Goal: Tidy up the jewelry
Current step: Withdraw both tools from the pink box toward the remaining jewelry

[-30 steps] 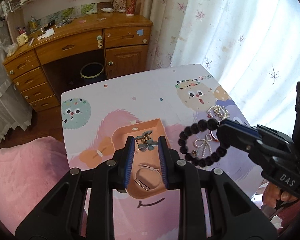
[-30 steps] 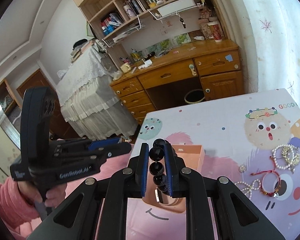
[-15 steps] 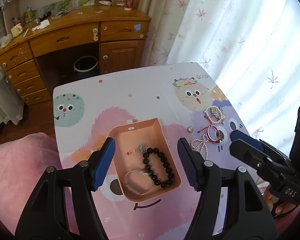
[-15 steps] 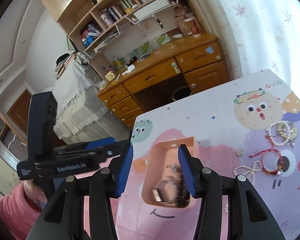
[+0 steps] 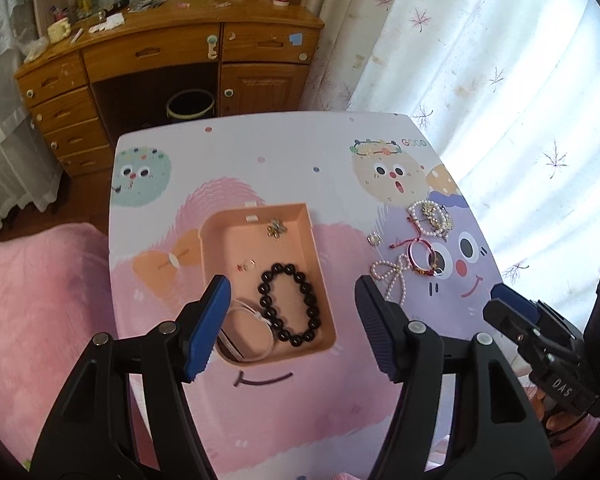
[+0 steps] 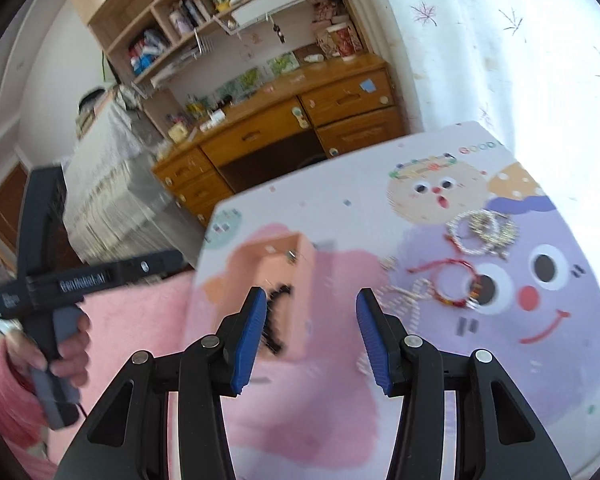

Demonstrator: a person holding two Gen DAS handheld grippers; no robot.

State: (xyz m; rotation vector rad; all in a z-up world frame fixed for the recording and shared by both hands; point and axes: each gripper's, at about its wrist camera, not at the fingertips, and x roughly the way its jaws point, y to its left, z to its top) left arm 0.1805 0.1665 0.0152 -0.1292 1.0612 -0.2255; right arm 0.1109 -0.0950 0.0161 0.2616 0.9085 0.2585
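A peach jewelry box [image 5: 216, 236] lies open on the cartoon-print table [image 5: 260, 148]. In it lie a black bead bracelet [image 5: 290, 304], a white band [image 5: 252, 334], a small flower brooch [image 5: 276, 229] and tiny earrings [image 5: 246, 266]. My left gripper [image 5: 292, 328] is open and empty above the box's near end. My right gripper [image 6: 310, 336] is open and empty, to the right of the box [image 6: 268, 276]; it shows in the left wrist view [image 5: 512, 312]. Loose on the table lie a pearl bracelet cluster [image 5: 430, 218], a red string bracelet [image 5: 422, 254] and a pearl bow [image 5: 394, 274].
A wooden desk [image 5: 172, 52] with drawers and a bin [image 5: 190, 104] stands behind the table. White curtains [image 5: 500, 80] hang on the right. A pink blanket [image 5: 32, 300] lies left of the table. The right wrist view is motion-blurred.
My right gripper opened and dropped the black bead bracelet into the box, then drew back to the right. My left gripper opened and rose above the box.
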